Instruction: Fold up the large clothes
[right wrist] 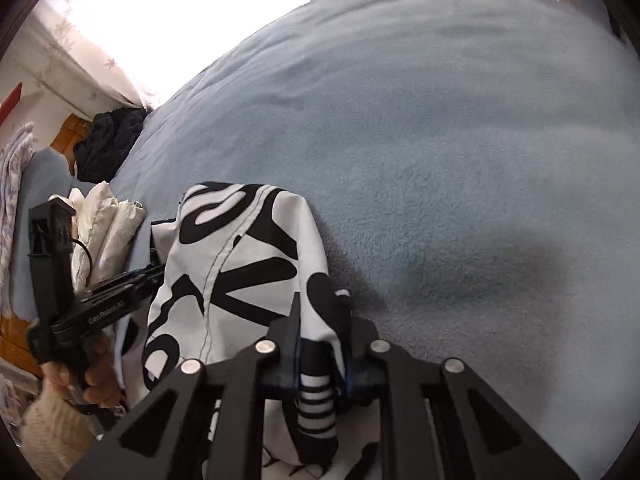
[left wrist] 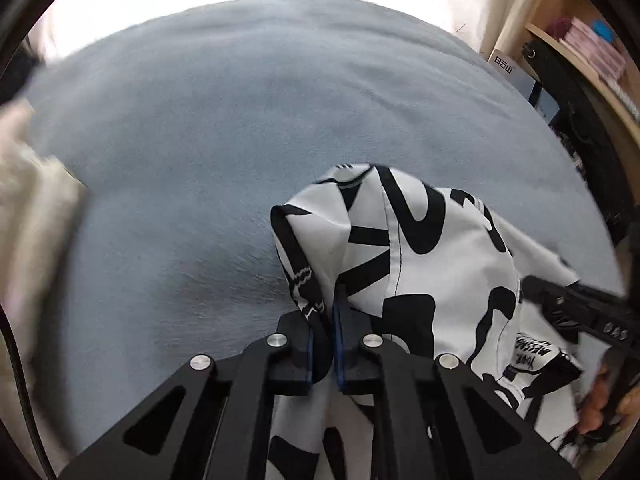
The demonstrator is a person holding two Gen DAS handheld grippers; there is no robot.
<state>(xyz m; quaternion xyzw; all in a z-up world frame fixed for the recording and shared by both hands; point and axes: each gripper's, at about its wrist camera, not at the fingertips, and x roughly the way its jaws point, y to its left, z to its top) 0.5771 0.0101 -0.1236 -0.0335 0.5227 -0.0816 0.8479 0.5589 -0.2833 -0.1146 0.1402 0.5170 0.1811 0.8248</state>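
A white garment with bold black shapes (left wrist: pixel 404 248) hangs bunched above a blue-grey fleece bed cover (left wrist: pixel 240 120). My left gripper (left wrist: pixel 323 320) is shut on a black-trimmed edge of it. My right gripper (right wrist: pixel 320 344) is shut on a striped black-and-white cuff or hem of the same garment (right wrist: pixel 240 260). The right gripper also shows at the right edge of the left wrist view (left wrist: pixel 580 312). The left gripper shows at the left of the right wrist view (right wrist: pixel 92 304), held by a hand in a cream sleeve.
The fleece cover (right wrist: pixel 440 140) fills most of both views. Folded cream bedding (right wrist: pixel 104 232) and a dark garment (right wrist: pixel 108 140) lie at its left side. A wooden shelf with books (left wrist: pixel 592 52) stands at the right. A bright window lies beyond the bed.
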